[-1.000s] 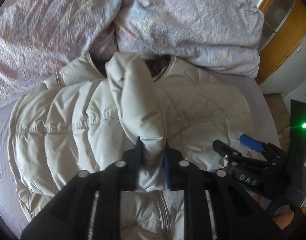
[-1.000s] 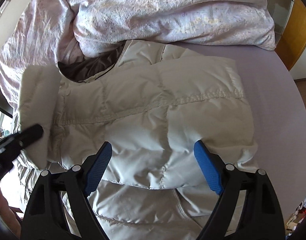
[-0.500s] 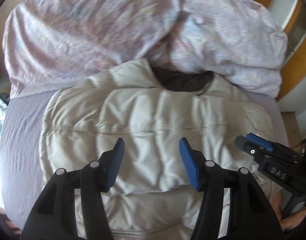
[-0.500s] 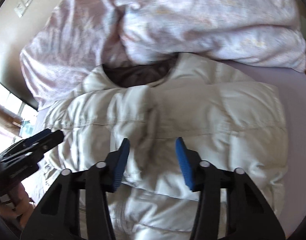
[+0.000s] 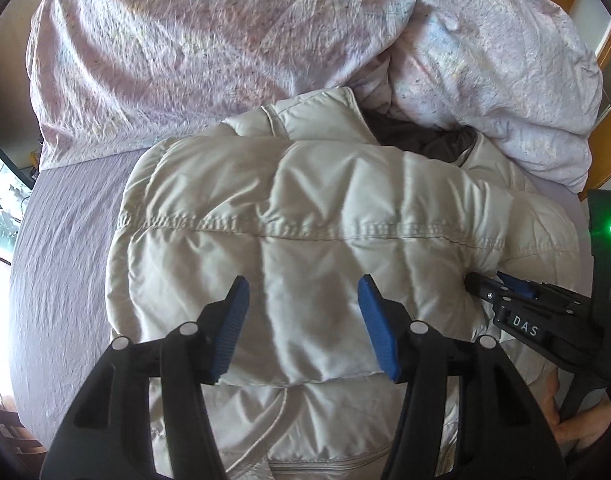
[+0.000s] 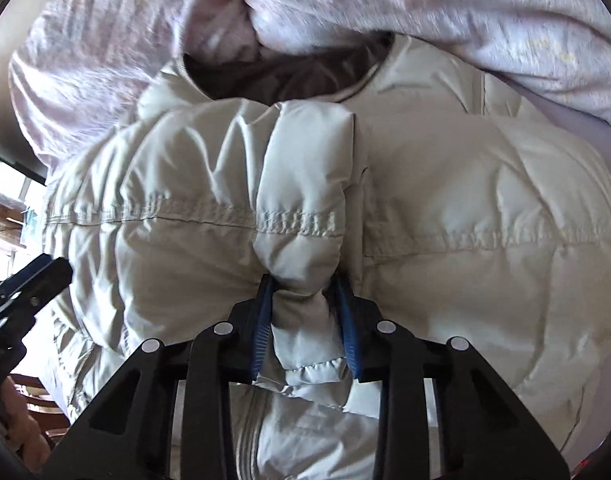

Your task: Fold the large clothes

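Lying flat on the purple sheet (image 5: 65, 264), the pale puffer jacket (image 5: 313, 216) has its dark-lined collar (image 5: 421, 140) at the far end, tucked against the crumpled duvet (image 5: 209, 48). Both sleeves are folded across the chest.

Left gripper (image 5: 303, 320): blue pads (image 5: 231, 328) stand apart above the near edge of the folded sleeve, nothing between them, no contact seen. Released.

Right gripper (image 6: 303, 328): jaws have just been closing and now pinch the cuff end of a sleeve (image 6: 305, 216); fabric bunches between the blue pads (image 6: 261, 328) and bulges out past them toward the far side. Clenched on the sleeve.

In the left wrist view the right gripper shows at the right edge, its tip at the jacket's right side, a hand (image 5: 581, 420) below it. Wooden frame (image 5: 601, 168) at far right. Zip line runs along the jacket's near part.
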Tool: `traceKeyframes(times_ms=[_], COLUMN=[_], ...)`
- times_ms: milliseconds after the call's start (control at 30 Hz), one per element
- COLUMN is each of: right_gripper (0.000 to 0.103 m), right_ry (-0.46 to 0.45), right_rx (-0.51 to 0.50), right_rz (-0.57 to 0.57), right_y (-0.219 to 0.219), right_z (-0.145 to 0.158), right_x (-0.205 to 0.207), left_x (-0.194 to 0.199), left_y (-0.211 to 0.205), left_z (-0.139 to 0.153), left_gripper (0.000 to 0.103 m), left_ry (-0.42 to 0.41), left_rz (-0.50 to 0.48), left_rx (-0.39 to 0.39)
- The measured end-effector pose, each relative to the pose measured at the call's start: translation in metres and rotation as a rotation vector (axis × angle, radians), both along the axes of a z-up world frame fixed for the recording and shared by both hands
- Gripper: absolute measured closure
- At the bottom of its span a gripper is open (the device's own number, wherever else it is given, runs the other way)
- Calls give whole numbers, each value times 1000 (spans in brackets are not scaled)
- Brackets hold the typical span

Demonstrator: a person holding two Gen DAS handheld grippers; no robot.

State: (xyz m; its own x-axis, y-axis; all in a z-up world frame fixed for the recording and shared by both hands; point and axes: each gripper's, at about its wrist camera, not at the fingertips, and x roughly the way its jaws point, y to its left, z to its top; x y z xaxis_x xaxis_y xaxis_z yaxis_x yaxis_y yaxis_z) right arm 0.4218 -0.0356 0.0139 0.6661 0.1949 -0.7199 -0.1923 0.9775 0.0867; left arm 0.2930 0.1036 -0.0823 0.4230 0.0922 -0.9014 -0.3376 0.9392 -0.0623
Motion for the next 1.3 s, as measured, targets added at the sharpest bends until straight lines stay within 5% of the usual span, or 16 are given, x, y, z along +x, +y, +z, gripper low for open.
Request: traceKeyframes(times_ms=[333,400,533,833,1000,1300], right_gripper=[69,65,27,22,21,20], right_ry=[9,31,55,19,13,105], right_rx=[35,47,81,24,36,217], right_rz=[-67,-40,-11,-23,-83,-228], right_y=[-2,-2,-17,-43,-98,-223], right_z=[-12,-9,-1,-3,-14,-63], right_x=[3,1,-13,-78,-114,-175], left_x=[-8,-14,-33,-100,-152,-226], left_y=[8,10,21,46,58,76], left_z=[-2,1,8,7,-6,-31], left_gripper=[46,40,28,22,20,19], left_ry=[18,16,9,30,62,91], left_rz=[-1,-3,-6,26,50,96], left_rx=[13,14,14,5,8,-71])
